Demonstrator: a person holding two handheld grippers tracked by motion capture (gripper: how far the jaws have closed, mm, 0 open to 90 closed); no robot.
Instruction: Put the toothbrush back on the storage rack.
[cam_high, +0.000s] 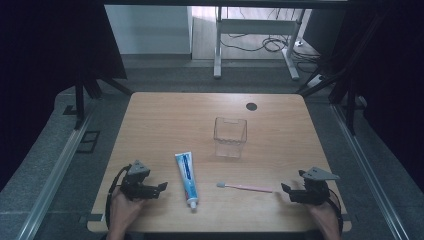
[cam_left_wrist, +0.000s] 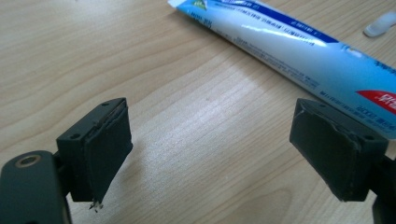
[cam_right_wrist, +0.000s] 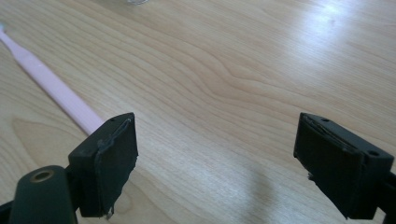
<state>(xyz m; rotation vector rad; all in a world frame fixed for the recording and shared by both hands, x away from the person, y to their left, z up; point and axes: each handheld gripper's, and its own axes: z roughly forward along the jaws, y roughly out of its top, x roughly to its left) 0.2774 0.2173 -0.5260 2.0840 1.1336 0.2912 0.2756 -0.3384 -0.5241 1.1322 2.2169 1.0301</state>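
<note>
A blue and white toothpaste tube (cam_high: 187, 178) lies on the wooden table (cam_high: 165, 120), cap toward the near edge. To its right lies a pink toothbrush (cam_high: 247, 187), head pointing left. A clear plastic cup (cam_high: 230, 137) stands upright behind them, mid-table. My left gripper (cam_high: 161, 189) rests at the near left, open and empty, just left of the tube. In the left gripper view the tube (cam_left_wrist: 299, 51) runs past the right jaw. My right gripper (cam_high: 285, 190) sits at the near right, open, close to the brush handle's end. The right gripper view shows the handle (cam_right_wrist: 56, 88) passing behind the left jaw.
A dark round hole (cam_high: 251, 106) marks the table's far side. Beyond the table stand a white desk frame (cam_high: 255, 45) with cables on the floor, and black tripod legs (cam_high: 85, 90) at both sides. Bare wood lies around the cup.
</note>
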